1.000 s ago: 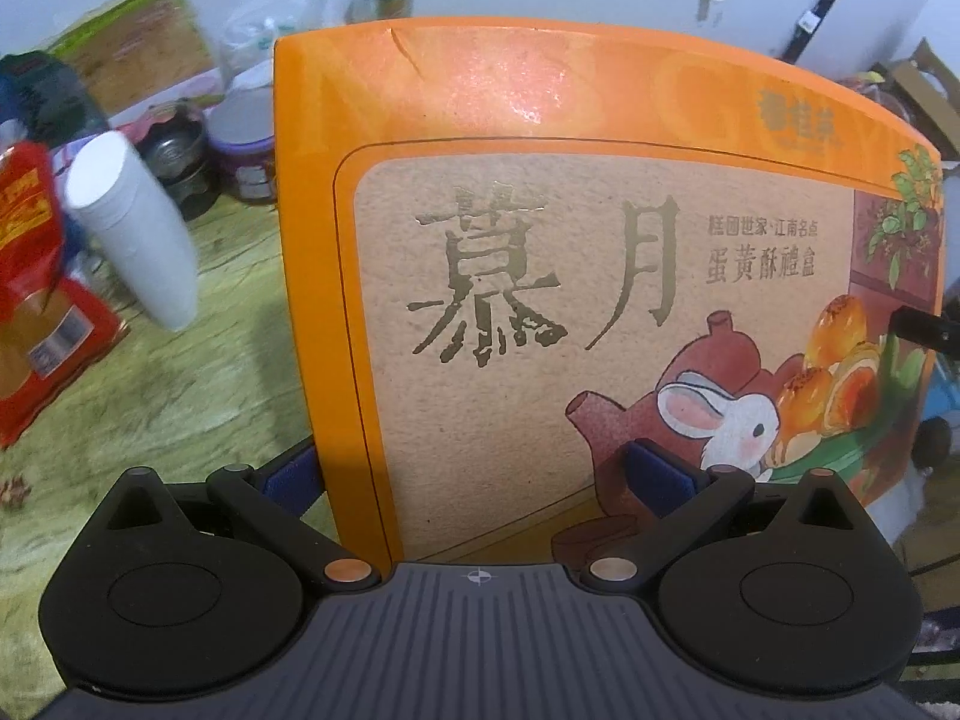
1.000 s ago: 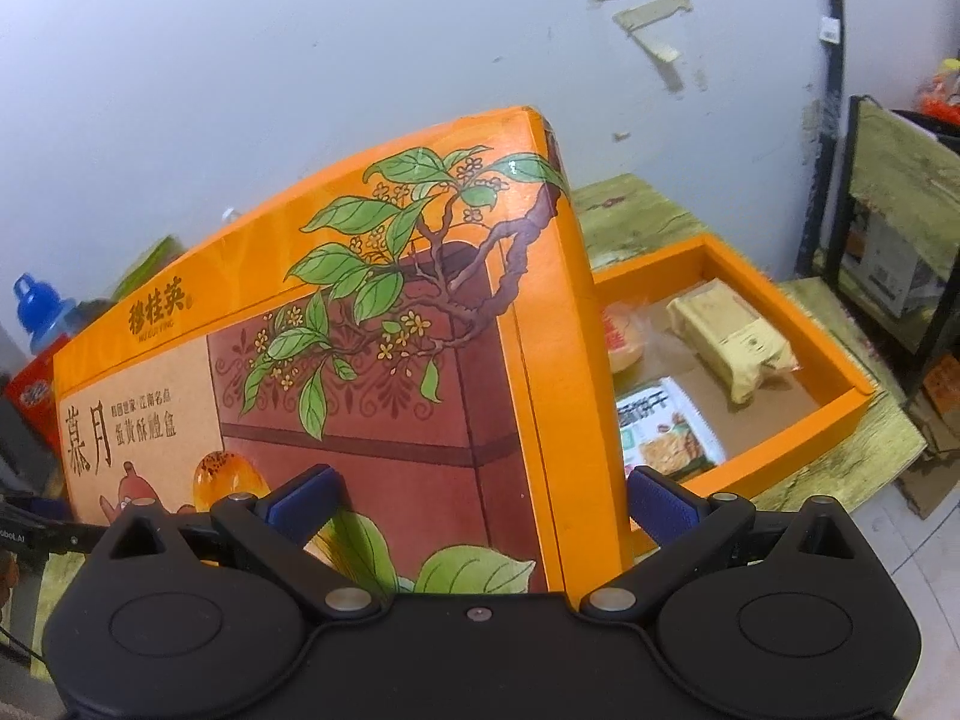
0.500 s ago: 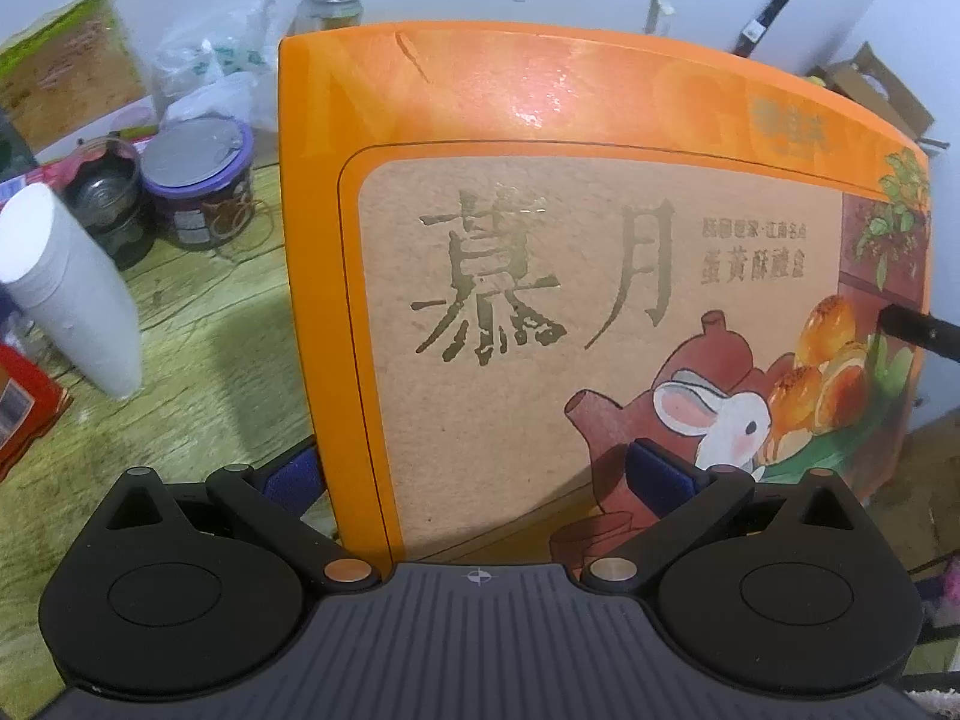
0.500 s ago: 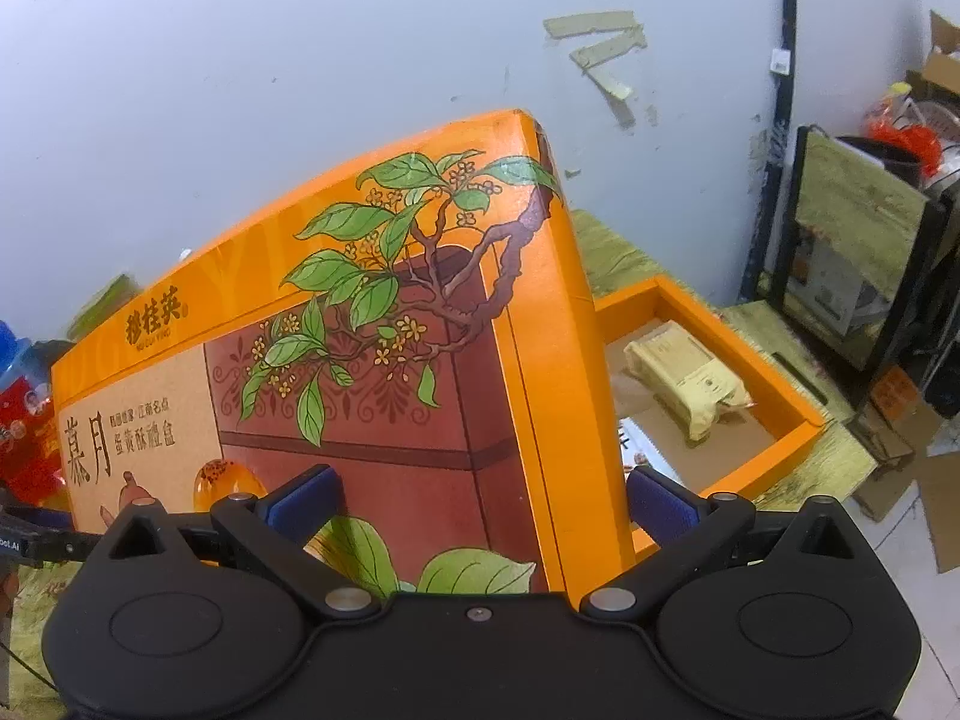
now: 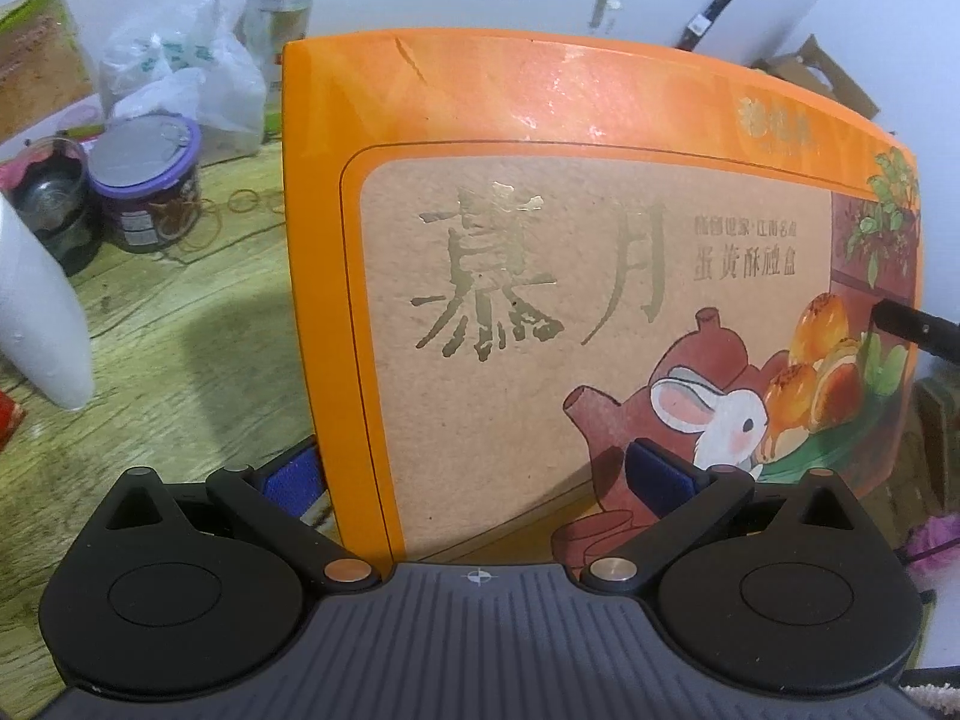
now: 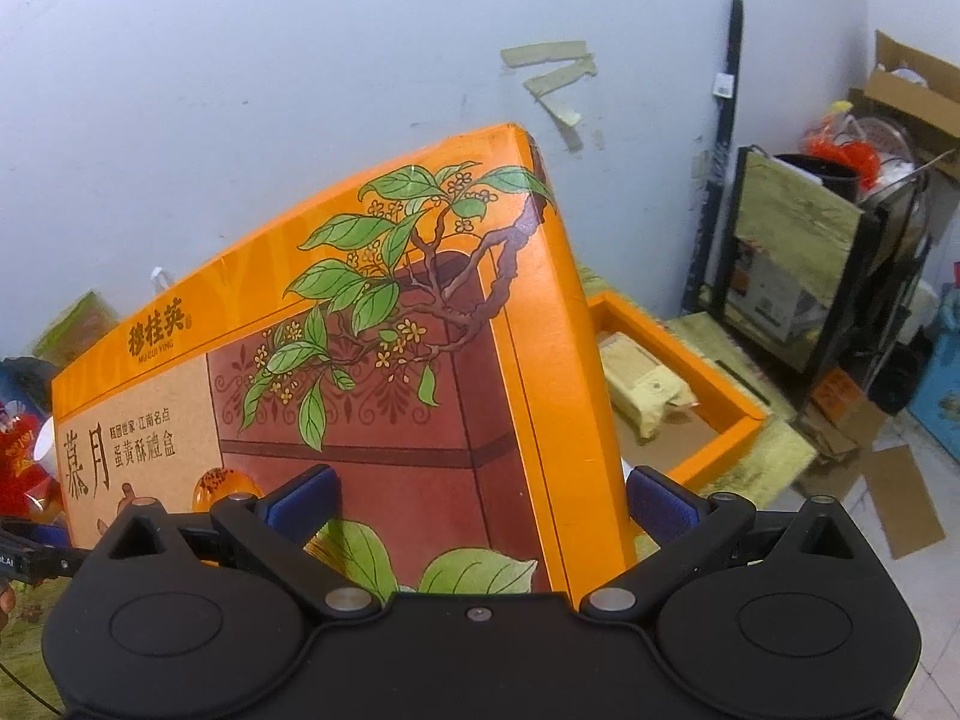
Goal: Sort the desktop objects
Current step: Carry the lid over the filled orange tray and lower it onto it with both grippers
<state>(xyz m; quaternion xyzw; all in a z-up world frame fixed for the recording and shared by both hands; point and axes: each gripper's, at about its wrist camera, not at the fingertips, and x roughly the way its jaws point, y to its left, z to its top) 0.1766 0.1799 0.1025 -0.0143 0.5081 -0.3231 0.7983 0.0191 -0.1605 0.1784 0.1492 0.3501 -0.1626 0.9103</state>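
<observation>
I carry a large orange gift-box lid between both grippers, tilted above the wooden table. It shows gold characters, a rabbit and a flowering branch. My left gripper is shut on the lid's left end, one pad on the printed face and one behind the side wall. The right gripper is shut on the right end in the same way. Beyond the lid's right edge lies the open orange box base with a pale yellow packet inside; the lid hides most of it.
At the table's back left stand a purple-lidded tin, a steel cup, a drink can and a plastic bag. A white cup stack leans at the left. A black shelf and floor cardboard are right.
Both grippers have carried the lid to the right, over the box base. The red bag and cup stack have slid off to the left; more of the base is covered.
</observation>
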